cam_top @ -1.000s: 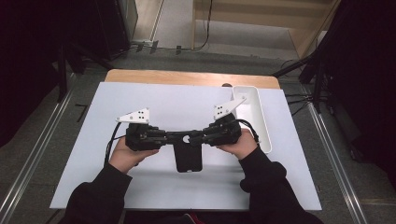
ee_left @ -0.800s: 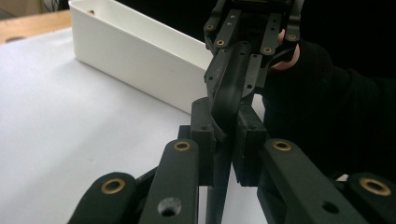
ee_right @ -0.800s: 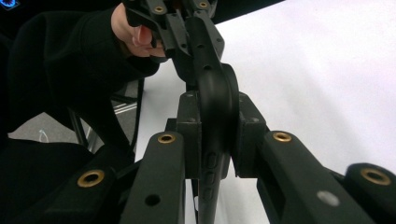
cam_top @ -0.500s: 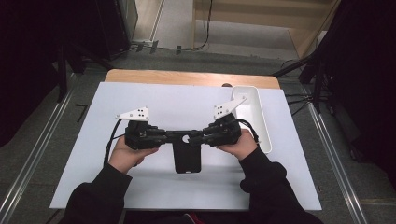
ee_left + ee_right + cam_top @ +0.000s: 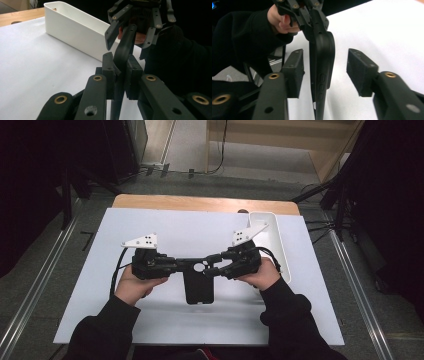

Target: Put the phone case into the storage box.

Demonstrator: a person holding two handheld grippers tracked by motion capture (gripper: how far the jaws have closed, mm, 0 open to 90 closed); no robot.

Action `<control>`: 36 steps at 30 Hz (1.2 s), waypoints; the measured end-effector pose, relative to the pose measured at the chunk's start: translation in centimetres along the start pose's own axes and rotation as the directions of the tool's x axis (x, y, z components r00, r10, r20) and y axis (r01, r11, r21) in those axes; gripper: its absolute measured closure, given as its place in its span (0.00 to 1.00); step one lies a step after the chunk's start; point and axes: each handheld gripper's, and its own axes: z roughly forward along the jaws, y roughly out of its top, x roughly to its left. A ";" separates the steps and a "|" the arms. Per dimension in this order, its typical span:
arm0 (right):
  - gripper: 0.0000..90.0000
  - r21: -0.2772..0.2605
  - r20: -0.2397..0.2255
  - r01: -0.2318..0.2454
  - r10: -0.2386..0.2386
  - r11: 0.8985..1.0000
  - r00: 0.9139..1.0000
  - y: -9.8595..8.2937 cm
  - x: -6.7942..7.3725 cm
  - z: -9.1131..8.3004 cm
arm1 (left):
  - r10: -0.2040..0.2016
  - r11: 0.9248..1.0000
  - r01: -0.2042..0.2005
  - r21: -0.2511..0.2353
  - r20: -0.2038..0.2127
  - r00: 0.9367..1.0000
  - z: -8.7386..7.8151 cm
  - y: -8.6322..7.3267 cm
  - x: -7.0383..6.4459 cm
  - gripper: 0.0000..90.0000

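My left gripper [image 5: 119, 75] is clamped on the phone case's [image 5: 199, 287] top edge mid-mat, my right gripper [image 5: 325, 68] has its 2 jaws wide around it without contact, so the handover looks half done, white bin [image 5: 272, 237] unused.

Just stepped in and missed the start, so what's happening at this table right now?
A person holds a gripper in each hand over a white table mat. Between them is a flat black phone case, held on edge. The left gripper is shut on one edge of it. The right gripper faces it from the other side with its jaws open on either side of the case, not clamping it. A long white plastic bin sits at the mat's right edge.
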 end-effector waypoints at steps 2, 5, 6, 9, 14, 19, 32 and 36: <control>0.43 -0.010 0.010 0.007 -0.007 1.000 1.000 0.0 0.1 -0.2 | -0.001 1.000 0.001 0.005 -0.015 1.000 -0.1 0.1 0.1 0.90; 0.38 -0.012 0.033 0.009 -0.008 1.000 0.999 0.0 0.1 -0.3 | -0.004 1.000 0.004 0.005 -0.047 0.999 -0.2 0.1 0.0 0.90; 0.36 -0.009 0.045 0.008 -0.007 1.000 0.999 0.0 0.2 -0.3 | -0.005 1.000 0.005 0.002 -0.057 0.998 -0.2 0.1 0.0 0.90; 0.29 -0.016 0.092 0.015 -0.014 1.000 0.996 0.0 0.2 -0.3 | -0.009 1.000 0.009 0.001 -0.080 0.997 -0.3 0.2 0.0 0.90; 0.19 -0.060 0.173 -0.003 0.013 0.998 0.985 -0.1 0.4 -0.1 | -0.013 1.000 0.012 -0.012 -0.109 0.994 -0.5 0.3 -0.1 0.89; 0.18 -0.081 0.206 -0.025 0.041 0.996 0.978 -0.2 0.2 -0.1 | -0.027 0.999 0.024 -0.027 -0.150 0.988 -0.8 0.5 0.0 0.89; 0.00 -0.110 0.349 -0.057 0.092 0.992 0.933 -0.6 0.4 0.4 | -0.064 0.997 0.050 -0.062 -0.261 0.963 -1.0 0.7 0.2 0.89; 0.00 -0.130 0.388 -0.051 0.098 0.990 0.917 -0.7 0.5 0.5 | -0.065 0.997 0.047 -0.069 -0.291 0.955 -1.0 0.7 0.3 0.89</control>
